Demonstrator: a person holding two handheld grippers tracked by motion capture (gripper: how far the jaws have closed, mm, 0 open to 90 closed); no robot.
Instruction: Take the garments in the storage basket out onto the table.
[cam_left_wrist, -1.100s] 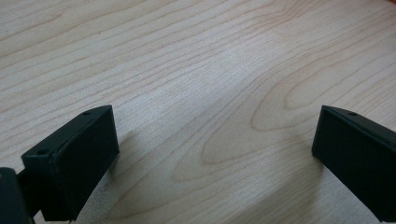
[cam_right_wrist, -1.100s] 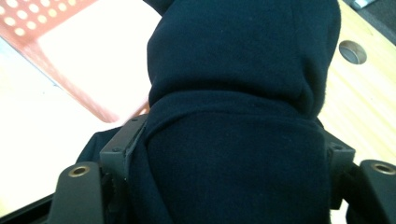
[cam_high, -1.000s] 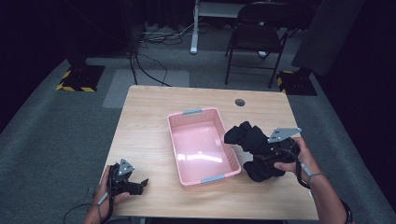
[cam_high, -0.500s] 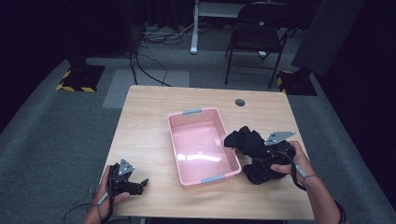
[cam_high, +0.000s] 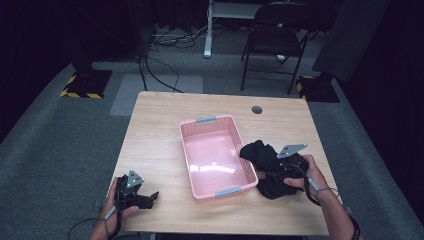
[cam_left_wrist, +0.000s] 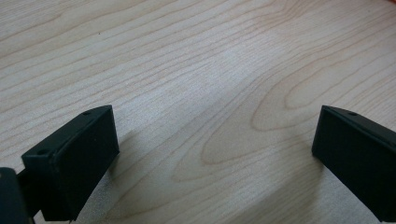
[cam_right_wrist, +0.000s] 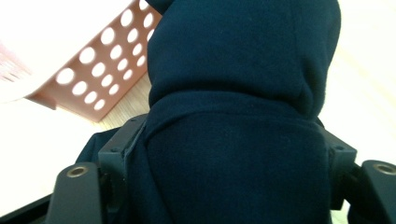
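High view, from the largest thing down: the wooden bench (cam_high: 165, 130) stands on a grey carpeted floor (cam_high: 45, 150), with a dark chair (cam_high: 272, 35) behind it. At the middle of the bench sits a pink basket (cam_high: 192, 150) with perforated walls, and nothing lies in it. Just beside its right wall, on the bench, lies a bundle of black cloth (cam_high: 265, 167). The right tool (cam_high: 280, 175) is pinching that cloth near its front part; in the right gripper view the dark fabric (cam_right_wrist: 243, 116) bulges up between the two jaws, which are pressed in on it from both sides, with the basket wall (cam_right_wrist: 93, 70) close behind. Compared with a second ago, the right hand (cam_high: 302, 172) has come down, so the bundle that was raised a little now looks settled lower, against the bench and somewhat flatter. I judge the grip is being reset or the cloth gathered before it goes into the basket; it is not in yet. The left tool (cam_high: 142, 199) rests at the near left corner, well apart from the basket, its jaws spread over bare wood (cam_left_wrist: 210, 93) with nothing between them.
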